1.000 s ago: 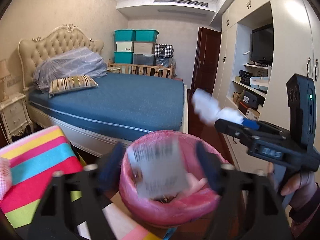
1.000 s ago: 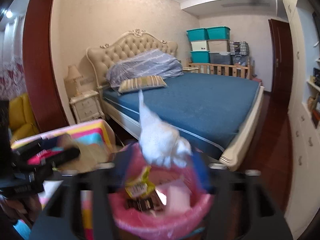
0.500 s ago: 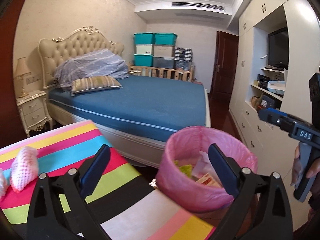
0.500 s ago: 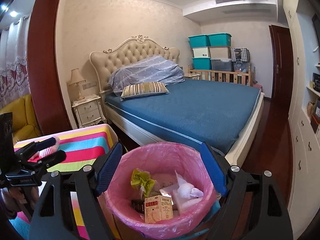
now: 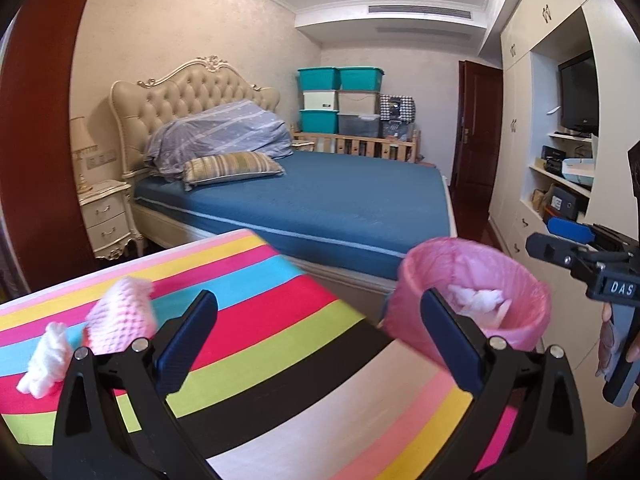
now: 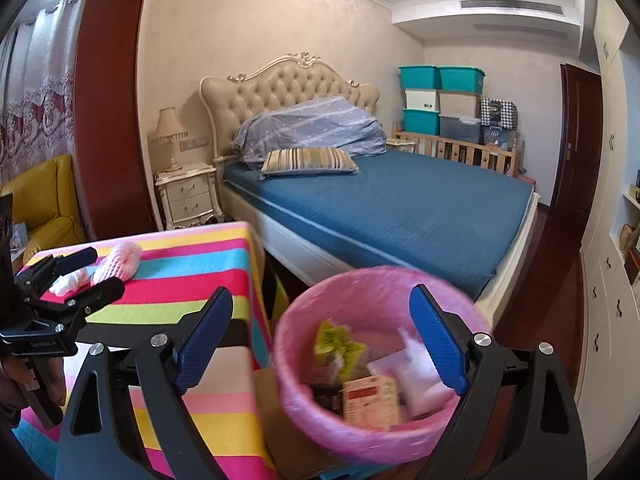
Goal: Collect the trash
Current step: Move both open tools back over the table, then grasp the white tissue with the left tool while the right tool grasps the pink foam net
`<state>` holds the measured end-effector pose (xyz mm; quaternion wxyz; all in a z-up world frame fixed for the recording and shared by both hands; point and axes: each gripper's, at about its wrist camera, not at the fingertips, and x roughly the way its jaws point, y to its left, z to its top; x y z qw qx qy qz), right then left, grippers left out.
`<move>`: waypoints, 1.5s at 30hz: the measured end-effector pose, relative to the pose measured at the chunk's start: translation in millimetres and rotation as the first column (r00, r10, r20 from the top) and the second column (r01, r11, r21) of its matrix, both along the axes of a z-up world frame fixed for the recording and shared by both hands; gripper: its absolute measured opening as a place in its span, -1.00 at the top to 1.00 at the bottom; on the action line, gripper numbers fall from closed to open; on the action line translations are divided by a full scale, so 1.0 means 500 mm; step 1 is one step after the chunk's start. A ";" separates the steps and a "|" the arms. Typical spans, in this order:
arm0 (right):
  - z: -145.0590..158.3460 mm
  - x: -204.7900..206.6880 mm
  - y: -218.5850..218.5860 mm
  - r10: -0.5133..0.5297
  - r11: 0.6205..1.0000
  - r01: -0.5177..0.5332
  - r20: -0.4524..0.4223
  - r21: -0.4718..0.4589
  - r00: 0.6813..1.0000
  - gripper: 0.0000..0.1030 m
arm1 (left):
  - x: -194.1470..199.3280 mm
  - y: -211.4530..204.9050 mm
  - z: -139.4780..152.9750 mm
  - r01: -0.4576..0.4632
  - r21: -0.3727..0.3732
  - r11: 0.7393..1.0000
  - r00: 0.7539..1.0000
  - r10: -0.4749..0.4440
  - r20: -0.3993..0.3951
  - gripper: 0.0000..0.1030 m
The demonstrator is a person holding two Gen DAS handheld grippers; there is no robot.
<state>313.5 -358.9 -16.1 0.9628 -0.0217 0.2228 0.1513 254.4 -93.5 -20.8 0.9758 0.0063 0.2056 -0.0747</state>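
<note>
Table cover (image 5: pixel 280 332): striped cloth, matt; on it a pink foam-net sleeve (image 5: pixel 120 316), open-meshed and soft, and a wad of white tissue (image 5: pixel 44 360), crumpled. Bin (image 6: pixel 304 380): lined with thin pink plastic film, faintly glossy and wrinkled, holding a printed cardboard box (image 6: pixel 370 402), yellow-green wrapper (image 6: pixel 338 346) and white paper. Left gripper (image 5: pixel 320 344) and right gripper (image 6: pixel 320 336): matt black plastic with ribbed blue pads (image 6: pixel 436 340) and bright metal screw heads.
</note>
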 end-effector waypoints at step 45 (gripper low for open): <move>-0.124 0.120 0.657 0.321 0.940 -0.339 -0.231 -0.043 0.919 -0.64 | 0.020 0.541 -0.112 -0.231 0.054 0.971 0.891 0.233 -0.390 -0.51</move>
